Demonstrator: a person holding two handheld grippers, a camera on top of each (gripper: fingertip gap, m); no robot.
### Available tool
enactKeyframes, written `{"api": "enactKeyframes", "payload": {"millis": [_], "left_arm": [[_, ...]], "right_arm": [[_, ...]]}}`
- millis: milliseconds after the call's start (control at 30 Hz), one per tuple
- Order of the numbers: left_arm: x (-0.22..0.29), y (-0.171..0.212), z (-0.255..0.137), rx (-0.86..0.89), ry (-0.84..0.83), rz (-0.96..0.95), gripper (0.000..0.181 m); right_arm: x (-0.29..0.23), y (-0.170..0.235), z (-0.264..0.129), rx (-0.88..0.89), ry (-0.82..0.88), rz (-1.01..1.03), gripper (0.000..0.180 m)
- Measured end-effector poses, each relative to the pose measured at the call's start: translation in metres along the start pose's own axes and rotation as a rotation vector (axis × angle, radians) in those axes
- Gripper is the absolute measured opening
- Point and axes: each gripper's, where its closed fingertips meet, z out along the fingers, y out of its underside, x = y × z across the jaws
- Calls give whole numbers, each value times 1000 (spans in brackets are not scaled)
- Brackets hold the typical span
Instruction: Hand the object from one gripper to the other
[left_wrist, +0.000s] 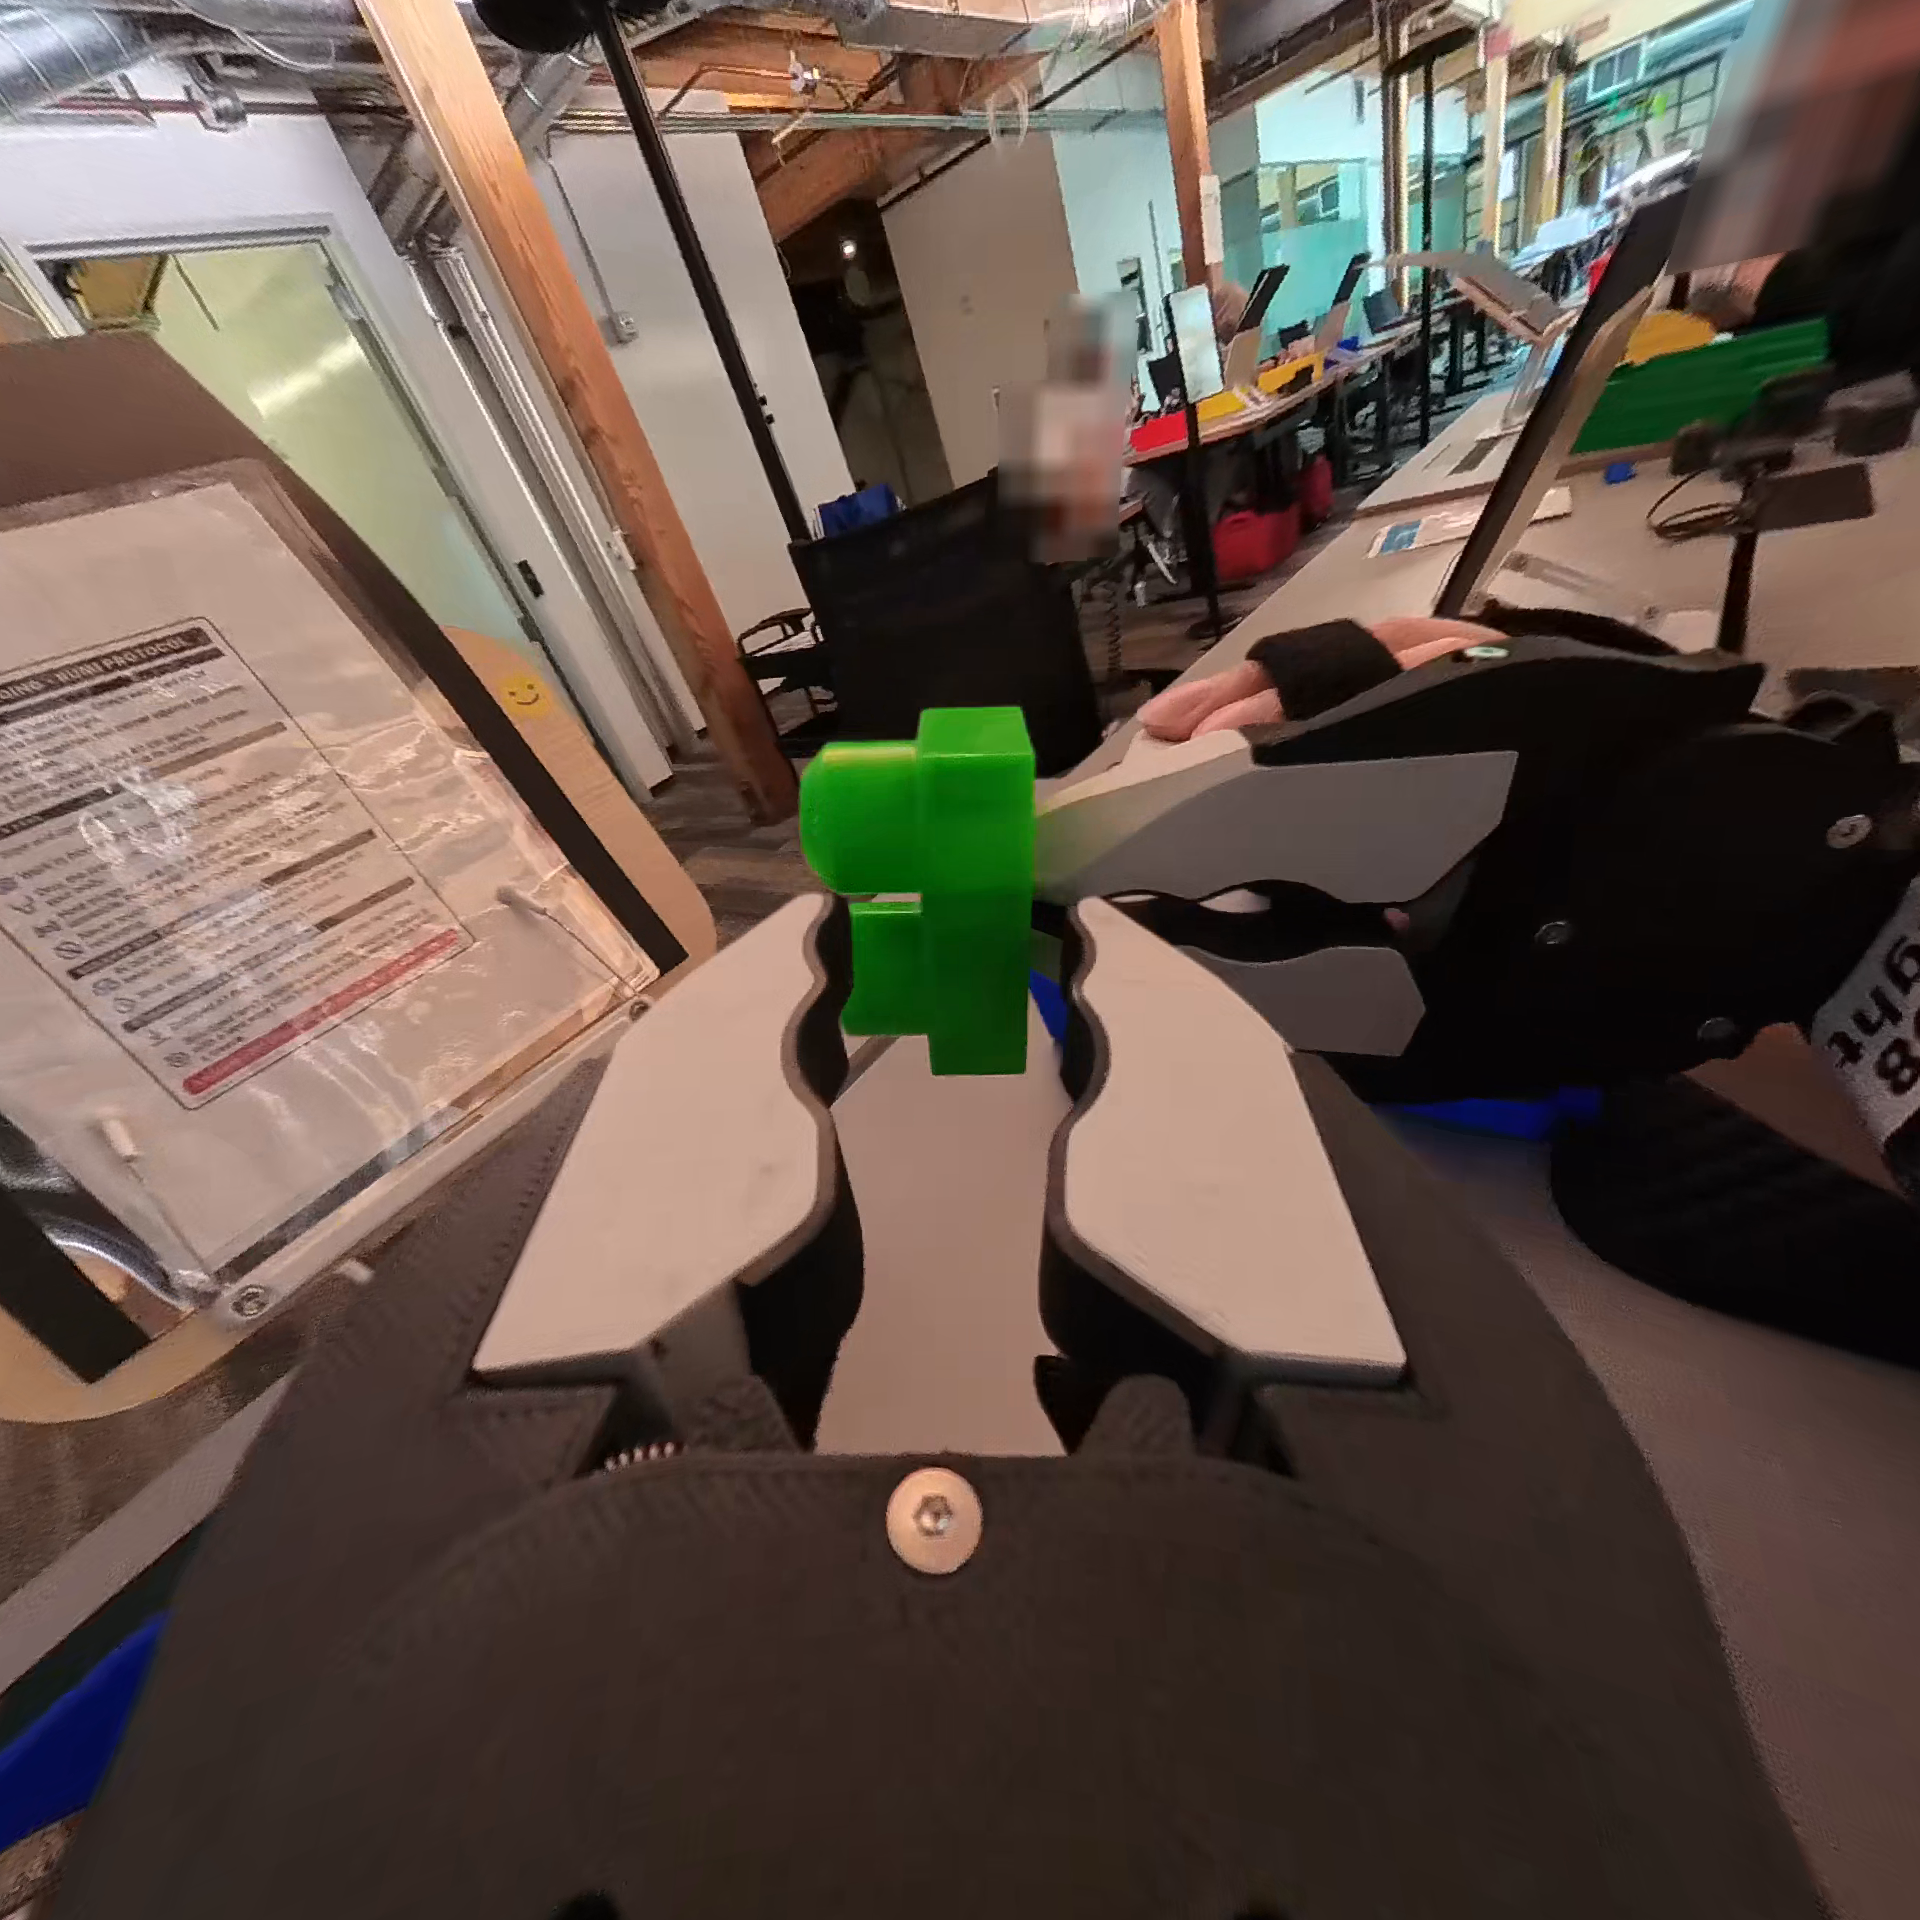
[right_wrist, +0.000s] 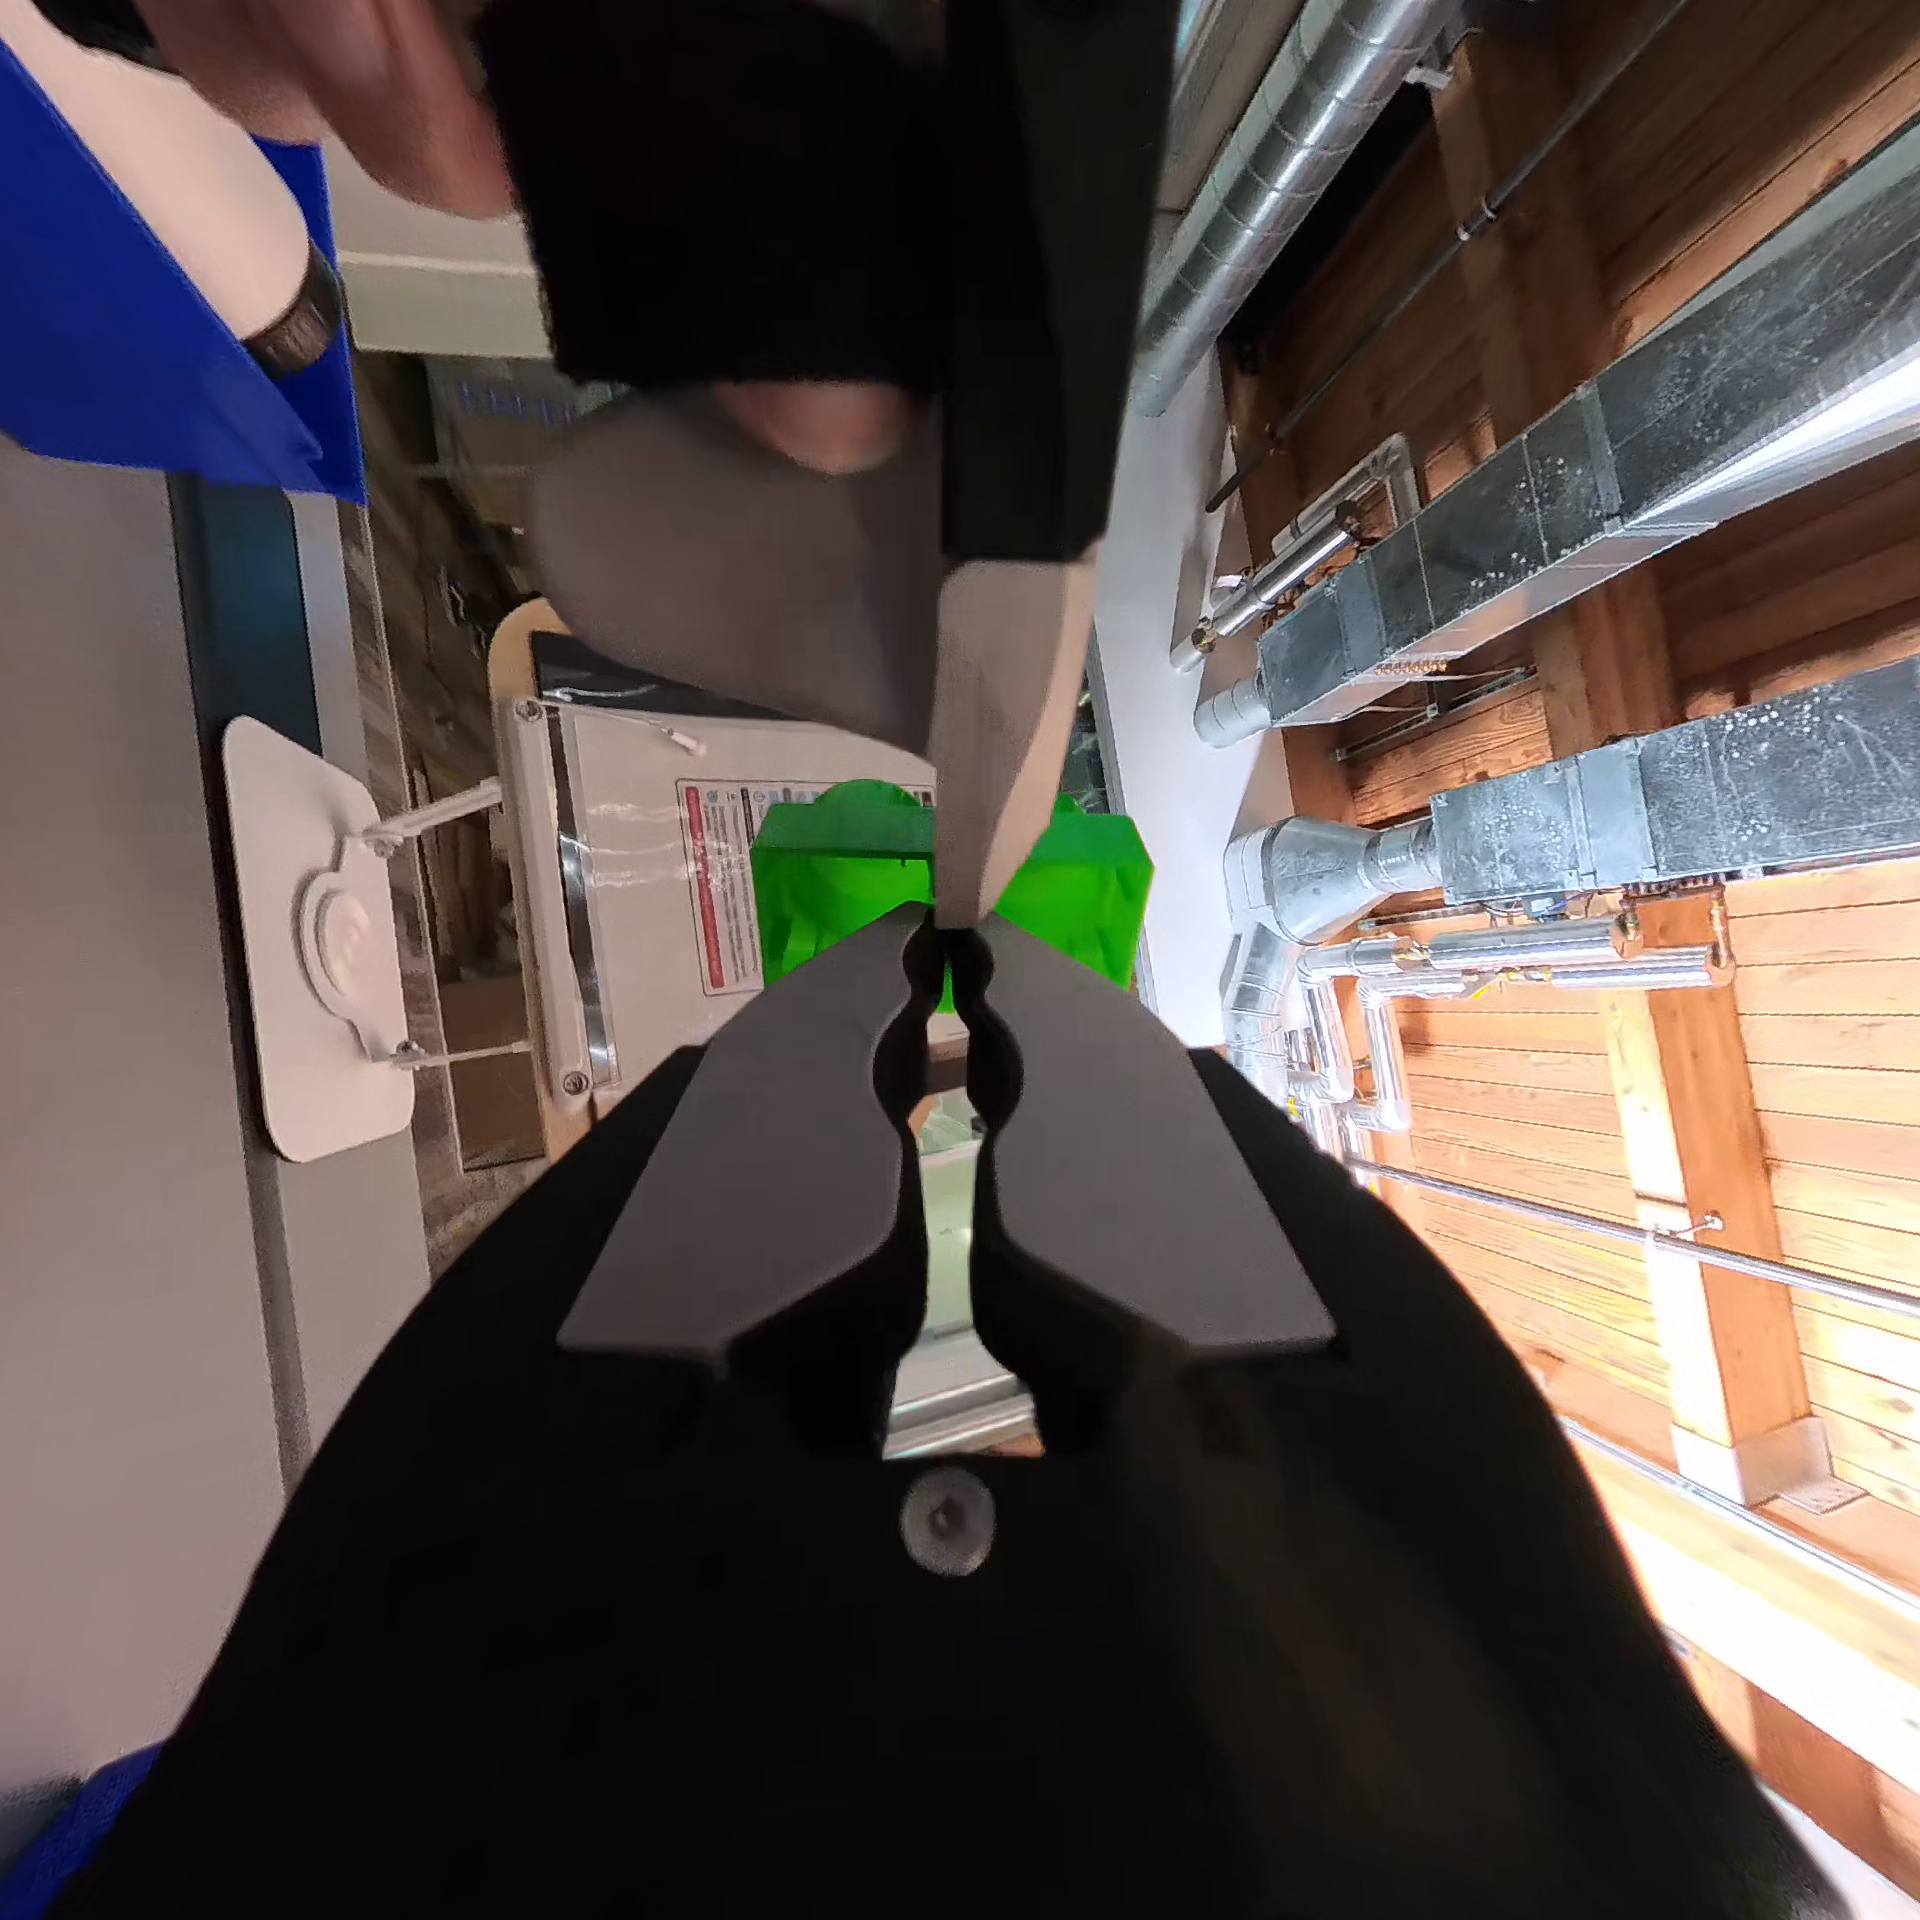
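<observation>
Item: bright green blocky plastic piece with a rounded knob on one side (left_wrist: 935, 883), held in mid-air above the grey tabletop (left_wrist: 1714, 1558).

Right gripper (right_wrist: 951, 940): grey fingers with black wavy pads, clenched on the green piece's edge; in the left wrist view it reaches in from the right side.

Left gripper (left_wrist: 945, 997): released, jaws spread to either side of the piece's lower half, pads near it; contact on the left pad cannot be told.

Surroundings: clear acrylic sign stand (left_wrist: 312, 883) to the left; blue bin (right_wrist: 125, 291) on the table.

Step in hand, as judged: receiving grasp. Advisable to centre the lower block between the pads, close squarely on its flat faces, and release the right gripper only once the left one holds firm.
</observation>
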Motion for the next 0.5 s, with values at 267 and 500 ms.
{"api": "enactKeyframes", "payload": {"millis": [267, 500], "left_arm": [[1, 2, -1, -11, 76, -96, 19], [-24, -22, -18, 163, 104, -245, 19]], "right_arm": [[-1, -2, 1, 7, 28, 5, 3], [27, -5, -7, 80, 140, 111, 13]]}}
